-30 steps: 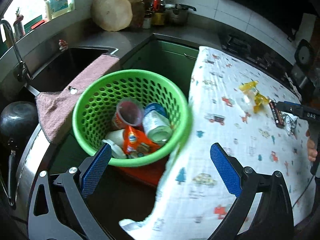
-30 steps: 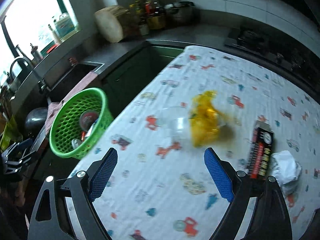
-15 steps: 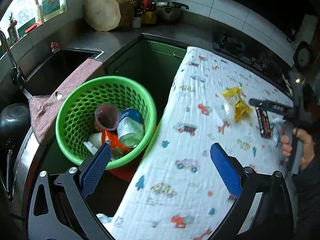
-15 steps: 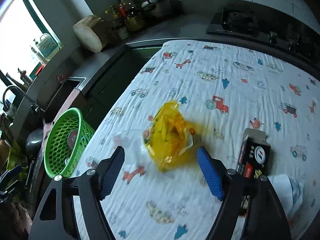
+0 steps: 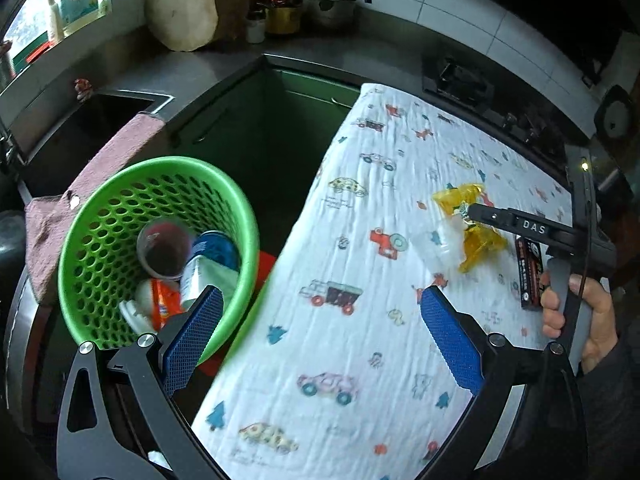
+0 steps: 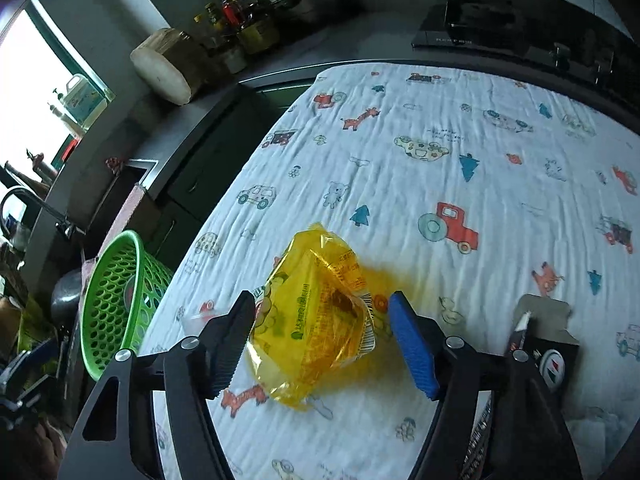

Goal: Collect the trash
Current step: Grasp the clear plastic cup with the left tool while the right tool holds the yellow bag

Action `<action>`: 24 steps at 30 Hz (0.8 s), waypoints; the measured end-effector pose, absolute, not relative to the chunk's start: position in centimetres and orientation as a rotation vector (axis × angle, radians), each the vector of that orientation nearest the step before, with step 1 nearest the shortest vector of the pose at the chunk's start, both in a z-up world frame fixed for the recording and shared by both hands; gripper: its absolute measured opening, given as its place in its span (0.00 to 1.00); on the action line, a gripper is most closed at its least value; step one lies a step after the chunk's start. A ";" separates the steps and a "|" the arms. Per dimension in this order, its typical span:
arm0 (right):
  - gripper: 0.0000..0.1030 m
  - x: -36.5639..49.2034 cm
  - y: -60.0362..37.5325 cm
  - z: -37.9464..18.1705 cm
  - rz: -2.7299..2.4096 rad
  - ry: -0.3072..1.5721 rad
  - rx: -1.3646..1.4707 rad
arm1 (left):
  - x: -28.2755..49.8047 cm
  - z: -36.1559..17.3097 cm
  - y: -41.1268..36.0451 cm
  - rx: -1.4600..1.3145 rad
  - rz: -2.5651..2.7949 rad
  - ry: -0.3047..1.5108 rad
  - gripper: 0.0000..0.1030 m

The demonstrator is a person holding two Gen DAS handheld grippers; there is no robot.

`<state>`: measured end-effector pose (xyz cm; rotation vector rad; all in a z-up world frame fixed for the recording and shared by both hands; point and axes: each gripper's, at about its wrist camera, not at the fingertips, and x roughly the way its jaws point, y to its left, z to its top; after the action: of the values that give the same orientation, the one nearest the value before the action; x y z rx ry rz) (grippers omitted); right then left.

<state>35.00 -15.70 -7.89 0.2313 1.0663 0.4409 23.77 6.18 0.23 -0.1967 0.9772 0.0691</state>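
Partway: green basket (image 5: 96, 216) beside table holds cup, can, packets. Right gripper (image 6: 320, 340) closing around yellow wrapper (image 6: 316, 312) on tablecloth (image 6: 440, 152), not yet clamped. Left gripper (image 5: 320, 336) apart, empty. Black box (image 5: 528, 276) left.

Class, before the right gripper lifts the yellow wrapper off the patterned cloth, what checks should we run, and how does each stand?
1. Yellow wrapper between the right gripper fingers: ok.
2. Fingers pressing it: not ok, still closing, gap on the blue side.
3. Black box outside the grip: ok.
4. Green basket has room: ok.
5. Left gripper empty, clear of the wrapper: ok.
6. Cloth not caught: cannot tell.
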 end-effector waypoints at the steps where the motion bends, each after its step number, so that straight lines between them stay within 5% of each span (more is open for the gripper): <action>1: 0.62 35.1 -15.6 -7.9 0.446 1.068 0.235 | 24.0 0.1 5.9 -0.194 0.068 0.977 0.95; 8: 0.62 35.7 -15.0 -8.7 0.482 1.099 0.258 | 25.7 -0.8 4.6 -0.225 0.045 0.976 0.95; 16: 0.40 35.7 -15.2 -9.5 0.496 1.103 0.276 | 27.7 -2.6 4.0 -0.290 0.013 1.006 0.95; 24: 0.35 34.8 -15.5 -9.7 0.539 1.103 0.305 | 29.3 -4.8 3.0 -0.379 -0.047 1.047 0.95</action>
<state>34.80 -15.52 -9.66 0.3046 1.1032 0.5395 29.29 2.96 -4.82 -0.3785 1.0467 -0.0472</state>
